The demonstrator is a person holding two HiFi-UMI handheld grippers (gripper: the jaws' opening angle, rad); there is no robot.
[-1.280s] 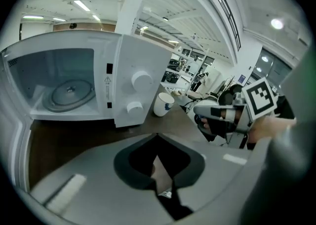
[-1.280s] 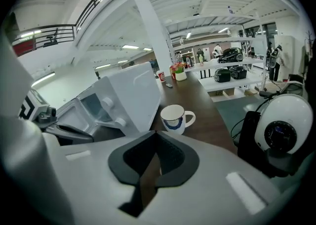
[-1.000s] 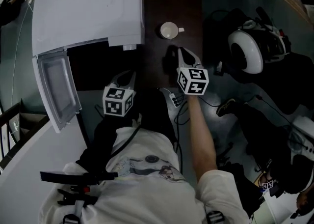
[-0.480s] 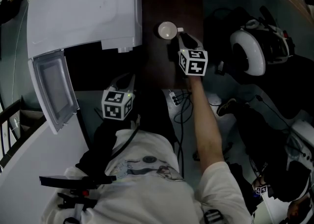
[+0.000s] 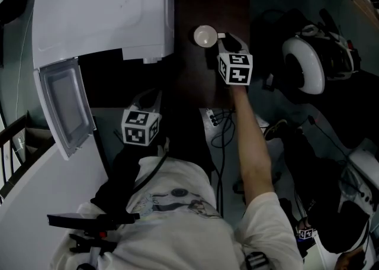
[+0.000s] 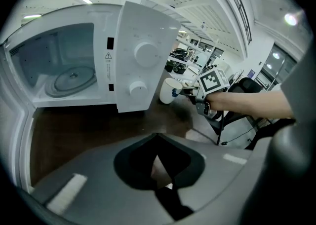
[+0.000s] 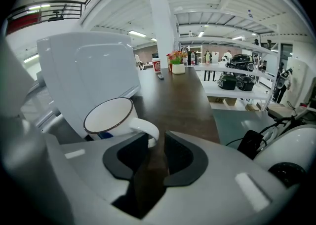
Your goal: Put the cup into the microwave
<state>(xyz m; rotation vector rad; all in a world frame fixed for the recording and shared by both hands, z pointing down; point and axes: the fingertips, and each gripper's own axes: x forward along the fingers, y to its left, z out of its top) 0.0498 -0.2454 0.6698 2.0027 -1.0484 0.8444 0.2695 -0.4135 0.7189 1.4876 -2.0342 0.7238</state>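
Grey plastic nearest, twice over: left claw (image 6: 157,150) pinched together on nothing; right claw (image 7: 157,140) spread, just been opening, gripping nothing. Right at its tips, one cup (image 7: 109,118): white, dark-rimmed, empty, upright on the dark wooden counter (image 7: 177,100) (handle turned toward the claw). Beyond, beside the cup, one white microwave (image 6: 138,56), door (image 5: 65,106) swung wide.
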